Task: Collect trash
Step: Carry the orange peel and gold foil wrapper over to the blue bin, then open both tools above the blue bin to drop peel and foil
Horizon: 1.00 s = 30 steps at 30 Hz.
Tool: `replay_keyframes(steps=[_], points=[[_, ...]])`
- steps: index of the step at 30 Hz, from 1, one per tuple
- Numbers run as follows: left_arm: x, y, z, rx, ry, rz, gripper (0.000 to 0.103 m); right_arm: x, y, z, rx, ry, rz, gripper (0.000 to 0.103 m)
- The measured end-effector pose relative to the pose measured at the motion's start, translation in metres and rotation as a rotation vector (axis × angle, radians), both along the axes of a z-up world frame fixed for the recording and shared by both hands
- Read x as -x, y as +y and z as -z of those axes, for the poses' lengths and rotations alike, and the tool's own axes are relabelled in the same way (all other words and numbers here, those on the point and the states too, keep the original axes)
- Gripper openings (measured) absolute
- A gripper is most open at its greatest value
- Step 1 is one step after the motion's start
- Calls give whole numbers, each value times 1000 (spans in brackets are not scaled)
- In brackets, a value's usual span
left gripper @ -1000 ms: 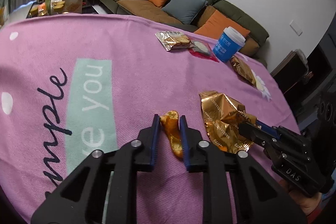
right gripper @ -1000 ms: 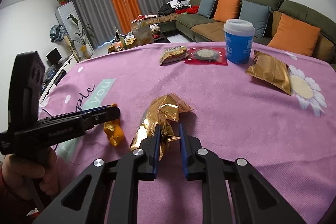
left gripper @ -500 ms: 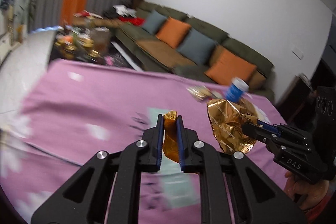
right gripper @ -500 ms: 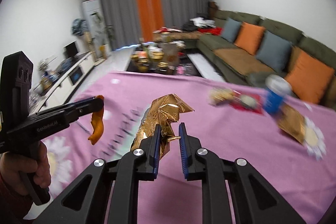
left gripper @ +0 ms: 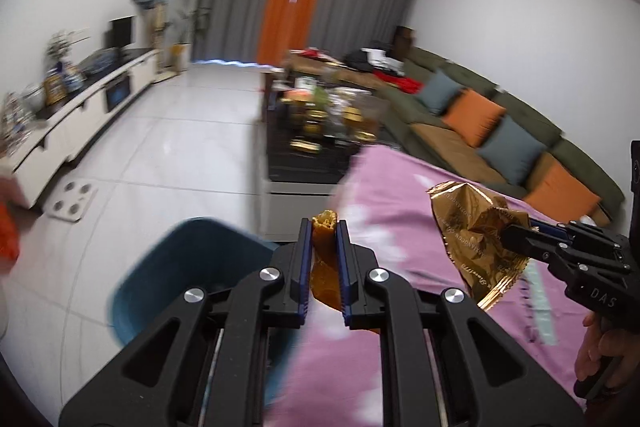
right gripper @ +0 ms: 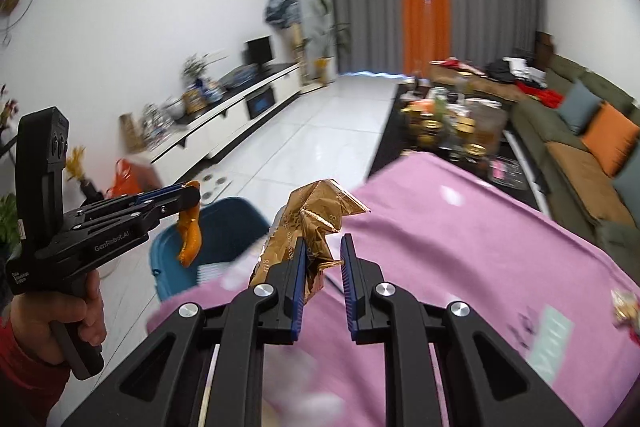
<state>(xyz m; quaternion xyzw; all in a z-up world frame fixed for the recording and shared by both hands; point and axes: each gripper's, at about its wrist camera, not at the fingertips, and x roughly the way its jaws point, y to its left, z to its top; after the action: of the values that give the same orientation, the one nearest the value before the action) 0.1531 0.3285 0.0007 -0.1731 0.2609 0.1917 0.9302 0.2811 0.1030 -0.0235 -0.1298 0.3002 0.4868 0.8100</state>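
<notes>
Carry step: left gripper (left gripper: 324, 227) clamps orange peel (left gripper: 325, 267), right gripper (right gripper: 322, 251) pinches gold wrapper (right gripper: 316, 223); next, release over blue bin (left gripper: 192, 267), lower left.

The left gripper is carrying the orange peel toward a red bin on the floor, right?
Not quite: the plastic bin on the floor is blue, not red, as the right wrist view shows. The rest holds: the left gripper is shut on the curled orange peel, near the bin.
</notes>
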Motion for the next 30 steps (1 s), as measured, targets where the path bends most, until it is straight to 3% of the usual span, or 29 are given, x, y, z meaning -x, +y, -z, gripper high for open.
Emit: replay_keyframes(steps=[6, 13, 20, 30], points=[[45, 59, 15, 20, 19, -94, 12, 19, 61, 6, 50, 5, -85, 15], [60, 92, 43, 20, 89, -134, 12, 35, 122, 23, 154, 5, -157, 15], [38, 112, 77, 34, 192, -151, 12, 38, 163, 51, 297, -22, -166, 15], [-7, 114, 109, 60, 280, -165, 19, 33, 180, 81, 380, 29, -135, 18]])
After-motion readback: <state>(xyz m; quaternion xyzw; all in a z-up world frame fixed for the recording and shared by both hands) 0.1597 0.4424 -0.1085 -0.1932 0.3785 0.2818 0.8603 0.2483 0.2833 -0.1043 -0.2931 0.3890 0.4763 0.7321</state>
